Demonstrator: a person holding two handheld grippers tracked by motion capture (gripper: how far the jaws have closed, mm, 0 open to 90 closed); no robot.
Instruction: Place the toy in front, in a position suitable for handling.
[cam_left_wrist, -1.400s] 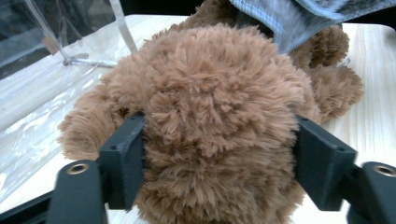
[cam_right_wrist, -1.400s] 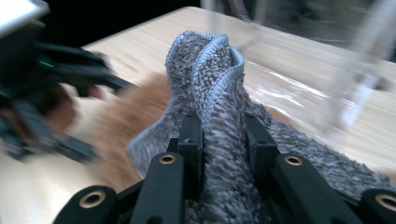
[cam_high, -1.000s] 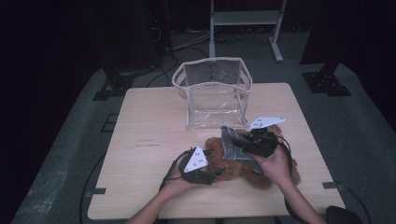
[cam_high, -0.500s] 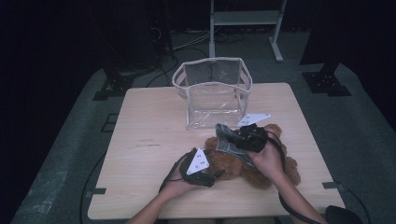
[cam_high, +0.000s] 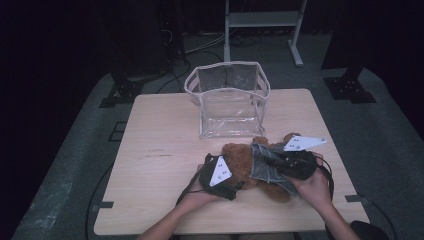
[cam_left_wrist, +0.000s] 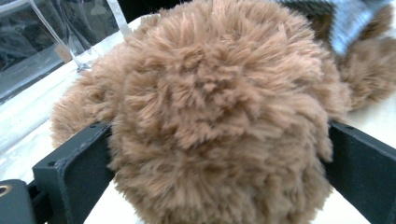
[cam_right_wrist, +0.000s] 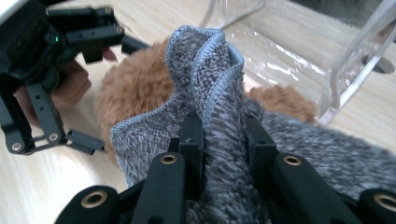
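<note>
1. Right gripper view: the right gripper pinches a bunched fold of the teddy bear's grey knit garment; jaws pressed together on the cloth.
2. Left gripper has just been opening; in the left gripper view its jaws stand spread on either side of the bear's furry head, fur brushing both, no firm squeeze apparent.
3. Teddy bear lies on the wooden table, between the two grippers, just in front of the bag.
4. Risk: with the head released, a pull on the garment could drag the whole bear instead of sliding the cloth. Knit may stretch or slip from the pinch.
5. Risk: the bear could bump the bag.
6. Clear plastic bag stands upright, mouth open; nothing seen inside.
</note>
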